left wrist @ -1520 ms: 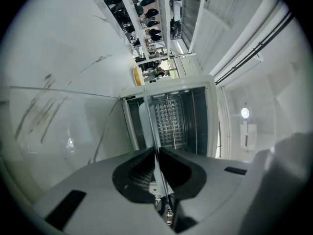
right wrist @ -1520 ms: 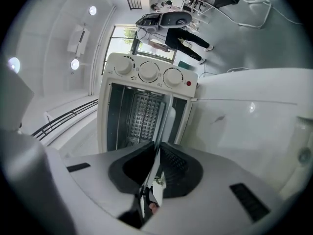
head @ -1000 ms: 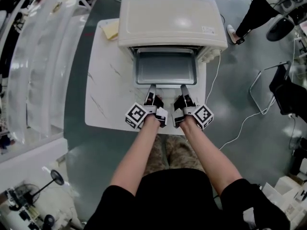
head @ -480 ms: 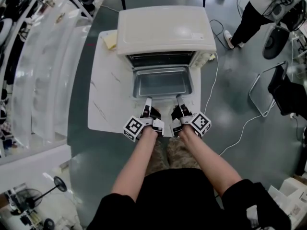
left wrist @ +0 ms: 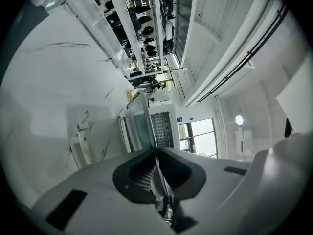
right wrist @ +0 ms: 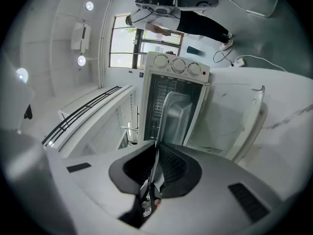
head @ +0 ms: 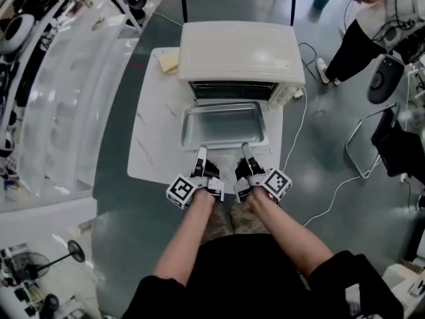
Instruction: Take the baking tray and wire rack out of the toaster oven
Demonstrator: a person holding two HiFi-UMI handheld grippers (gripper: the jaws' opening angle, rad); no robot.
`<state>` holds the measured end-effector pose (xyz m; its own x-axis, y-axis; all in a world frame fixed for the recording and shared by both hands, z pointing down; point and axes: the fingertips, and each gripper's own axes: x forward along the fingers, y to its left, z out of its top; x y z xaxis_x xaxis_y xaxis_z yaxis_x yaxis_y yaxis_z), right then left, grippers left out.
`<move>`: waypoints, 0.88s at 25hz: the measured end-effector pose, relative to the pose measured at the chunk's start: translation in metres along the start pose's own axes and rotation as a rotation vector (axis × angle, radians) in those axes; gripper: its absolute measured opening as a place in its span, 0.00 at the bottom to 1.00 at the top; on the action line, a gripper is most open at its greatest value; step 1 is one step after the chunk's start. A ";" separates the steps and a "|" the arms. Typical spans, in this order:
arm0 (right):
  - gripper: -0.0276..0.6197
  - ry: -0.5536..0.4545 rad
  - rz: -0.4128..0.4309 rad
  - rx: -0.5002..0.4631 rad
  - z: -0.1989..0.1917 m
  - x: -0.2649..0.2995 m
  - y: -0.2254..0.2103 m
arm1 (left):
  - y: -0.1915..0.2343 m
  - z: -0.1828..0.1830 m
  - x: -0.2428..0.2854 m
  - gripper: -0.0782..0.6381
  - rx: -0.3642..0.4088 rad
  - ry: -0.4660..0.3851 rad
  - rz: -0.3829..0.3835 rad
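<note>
A flat yellow item [head: 168, 61] is lying at the far left corner of the bench [head: 151, 138]. The left tool [head: 200, 150] is clenching the near rim of the baking tray [head: 226, 123] toward its left end, its jaws pinching the thin metal edge. The tray is sitting over the middle of the bench, in front of the toaster oven [head: 239, 52], with its far end at the open mouth. The right tool [head: 246, 147] is gripping the same rim toward its right end. A white cable [head: 300, 121] is running past the bench's right edge.
</note>
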<state>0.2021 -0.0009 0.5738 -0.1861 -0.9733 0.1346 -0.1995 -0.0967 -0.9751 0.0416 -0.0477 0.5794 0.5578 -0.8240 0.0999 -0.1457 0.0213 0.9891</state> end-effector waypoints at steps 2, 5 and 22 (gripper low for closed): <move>0.11 0.026 0.015 -0.020 -0.010 0.004 0.008 | 0.000 0.009 -0.009 0.16 -0.001 -0.019 0.001; 0.11 0.071 0.015 -0.034 -0.037 0.014 0.017 | 0.001 0.034 -0.026 0.16 -0.007 -0.052 -0.002; 0.12 0.263 -0.030 -0.054 -0.216 0.104 0.040 | 0.045 0.212 -0.109 0.16 -0.015 -0.181 0.025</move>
<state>-0.0328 -0.0608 0.5867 -0.4220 -0.8817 0.2112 -0.2585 -0.1063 -0.9601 -0.1990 -0.0773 0.5904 0.3976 -0.9115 0.1052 -0.1448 0.0509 0.9882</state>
